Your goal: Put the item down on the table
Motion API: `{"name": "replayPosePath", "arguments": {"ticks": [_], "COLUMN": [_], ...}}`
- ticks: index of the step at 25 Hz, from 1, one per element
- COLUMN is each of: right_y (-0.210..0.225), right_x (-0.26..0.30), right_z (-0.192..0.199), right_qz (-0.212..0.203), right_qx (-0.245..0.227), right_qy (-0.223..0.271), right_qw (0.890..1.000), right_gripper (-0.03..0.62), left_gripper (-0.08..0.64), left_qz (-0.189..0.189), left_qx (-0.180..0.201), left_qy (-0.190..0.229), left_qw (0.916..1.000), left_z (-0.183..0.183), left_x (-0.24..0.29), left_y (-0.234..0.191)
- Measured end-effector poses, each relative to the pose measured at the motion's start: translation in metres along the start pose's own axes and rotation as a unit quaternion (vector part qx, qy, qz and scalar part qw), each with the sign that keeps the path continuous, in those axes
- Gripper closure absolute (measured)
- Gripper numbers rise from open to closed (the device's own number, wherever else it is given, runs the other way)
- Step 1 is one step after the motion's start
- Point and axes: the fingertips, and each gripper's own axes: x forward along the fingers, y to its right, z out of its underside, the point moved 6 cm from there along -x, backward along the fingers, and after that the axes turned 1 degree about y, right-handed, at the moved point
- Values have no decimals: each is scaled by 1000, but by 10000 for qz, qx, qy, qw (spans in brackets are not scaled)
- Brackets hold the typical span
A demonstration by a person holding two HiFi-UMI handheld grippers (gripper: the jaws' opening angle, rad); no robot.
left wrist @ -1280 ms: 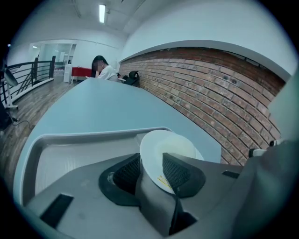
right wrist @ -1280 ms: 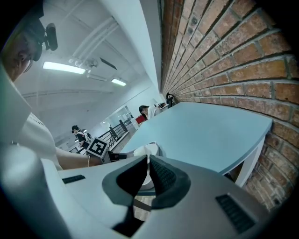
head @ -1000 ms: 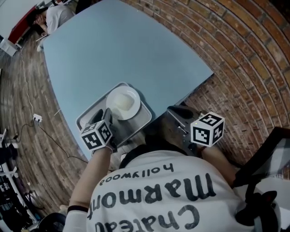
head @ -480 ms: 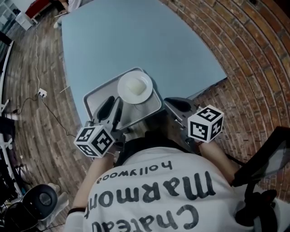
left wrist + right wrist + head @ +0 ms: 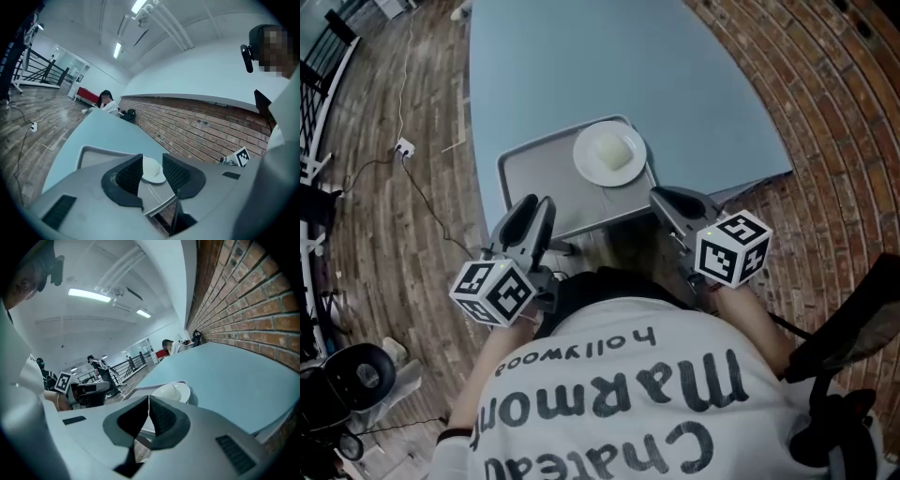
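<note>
A grey tray (image 5: 546, 184) lies flat at the near edge of the light blue table (image 5: 609, 66), with a white plate (image 5: 609, 153) on its far right corner. My left gripper (image 5: 531, 217) hovers just short of the tray's near left edge, open, with nothing between its fingers. Through the gap, the left gripper view shows the plate (image 5: 153, 170) and the tray rim (image 5: 89, 151). My right gripper (image 5: 675, 201) is off the tray's near right corner, shut on nothing. The right gripper view shows its tips (image 5: 149, 400) touching, with the plate (image 5: 171, 392) beyond.
Brick paving (image 5: 825, 112) lies right of the table and wood flooring (image 5: 384, 216) left of it, with a cable and plug (image 5: 403, 147). A black chair (image 5: 862, 319) stands at my right. People (image 5: 96, 364) stand by a railing far off.
My left gripper, which was on the tray's near left edge, has drawn back off it and stands open. The tray stays on the table. The right gripper has hardly moved.
</note>
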Motion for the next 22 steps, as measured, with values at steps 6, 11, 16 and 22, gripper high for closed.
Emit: {"name": "replayPosePath", "arguments": {"ticks": [6,11,16,22], "right_y": [-4,-16,-13,-15], "right_x": [2,10,5,6], "right_z": [-12,-15,-8,-16], "right_qz": [-58,30,6,107], "right_qx": [-265,-687,-531,-392], "right_qy": [4,-127,-57,-79], "right_qw": [9996,9976,9986,9991], "right_gripper": [583,583,583,583], "left_gripper": [426,428,426,428], "left_qz": [-90,-109,-149,-257], "left_qx": [48,-8,57,-120], "left_qy": [81,125,204,237], "left_qw": [9999,9999,9997,9993], "left_z": [-6,-10,-4,-13], "left_x": [-8,-20,-27,-32], "left_y": [2,-8,-3,-8]}}
